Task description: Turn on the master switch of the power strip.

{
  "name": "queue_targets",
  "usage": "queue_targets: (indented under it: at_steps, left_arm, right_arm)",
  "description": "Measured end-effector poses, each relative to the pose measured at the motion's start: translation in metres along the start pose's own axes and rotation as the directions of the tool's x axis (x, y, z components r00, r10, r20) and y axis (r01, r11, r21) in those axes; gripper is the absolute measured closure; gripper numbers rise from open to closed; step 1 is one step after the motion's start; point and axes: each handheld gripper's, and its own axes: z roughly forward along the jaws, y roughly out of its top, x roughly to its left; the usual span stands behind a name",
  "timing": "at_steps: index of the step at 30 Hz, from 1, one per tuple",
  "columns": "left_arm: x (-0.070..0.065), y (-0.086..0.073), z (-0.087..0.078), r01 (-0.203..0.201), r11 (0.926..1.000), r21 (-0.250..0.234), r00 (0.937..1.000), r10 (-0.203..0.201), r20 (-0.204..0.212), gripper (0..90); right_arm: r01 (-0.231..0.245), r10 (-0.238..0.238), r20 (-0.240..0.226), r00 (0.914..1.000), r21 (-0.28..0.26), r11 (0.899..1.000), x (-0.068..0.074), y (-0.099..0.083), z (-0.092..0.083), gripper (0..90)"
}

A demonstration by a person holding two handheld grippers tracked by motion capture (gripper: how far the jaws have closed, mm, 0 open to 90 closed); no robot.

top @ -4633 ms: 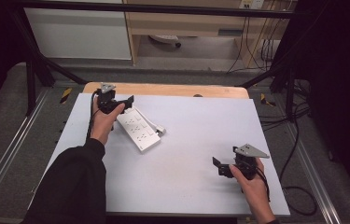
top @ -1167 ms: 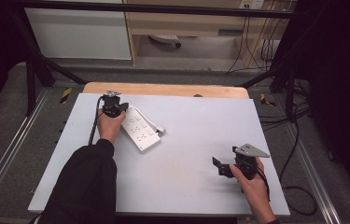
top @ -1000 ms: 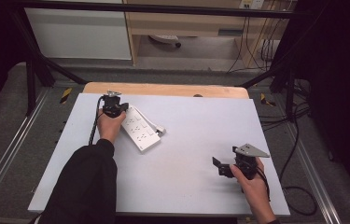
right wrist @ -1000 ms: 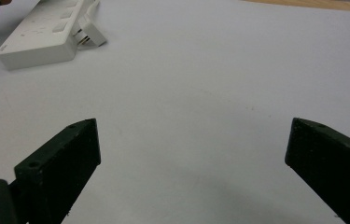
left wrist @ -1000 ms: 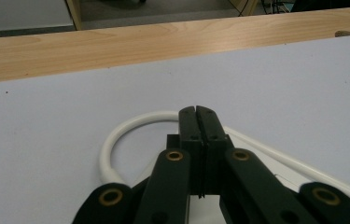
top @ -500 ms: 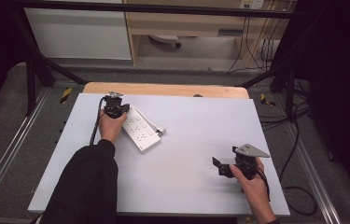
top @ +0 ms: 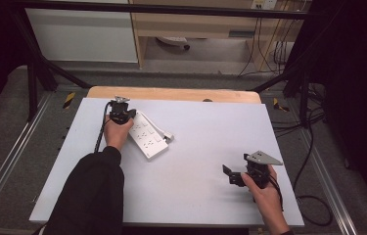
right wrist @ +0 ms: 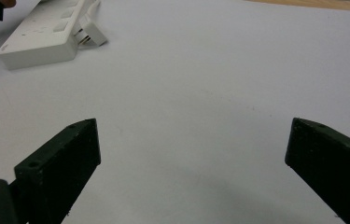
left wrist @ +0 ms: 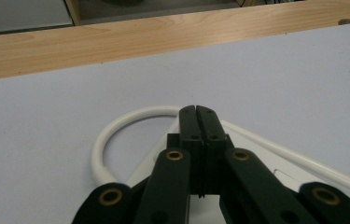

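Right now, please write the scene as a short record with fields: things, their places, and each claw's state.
surface: white table top
power strip: white power strip lies flat, far left part of the table
cable: white cable curves in a loop beside the strip
left claw: left claw shut, over the strip's cable end; nothing visible between jaws
right claw: right claw open, empty, over bare table near right

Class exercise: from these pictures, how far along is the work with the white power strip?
Done: nothing visibly finished; the power strip lies flat on the table. In hand: the left hand-held gripper, jaws shut, sits over the strip's cable end by its looped white cable. Left: the right hand-held gripper waits open, apart from the strip.
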Motion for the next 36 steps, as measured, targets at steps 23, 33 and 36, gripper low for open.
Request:
queue_targets:
  at_steps: [23, 33, 36]
  left_arm:
    - [0.0007, -0.0002, -0.0002, 0.011, 0.9999, 0.011, 0.9999, -0.011, -0.005, 90.0]
    - [0.0006, -0.0003, 0.0000, 0.010, 0.9999, 0.012, 0.9999, -0.010, -0.007, 90.0]
    - [0.0007, -0.0003, 0.0000, 0.013, 0.9998, 0.013, 0.9999, -0.013, -0.006, 90.0]
  right_arm:
    - [-0.001, 0.001, -0.003, 1.0000, 0.005, 1.000, 0.0005, -0.0002, -0.0002, 3.6]
    - [0.000, 0.000, -0.004, 1.0000, 0.008, 1.000, 0.0006, -0.0003, 0.0000, 3.6]
    - [0.000, 0.000, -0.004, 1.0000, 0.011, 1.000, 0.0007, -0.0004, 0.0001, 3.6]
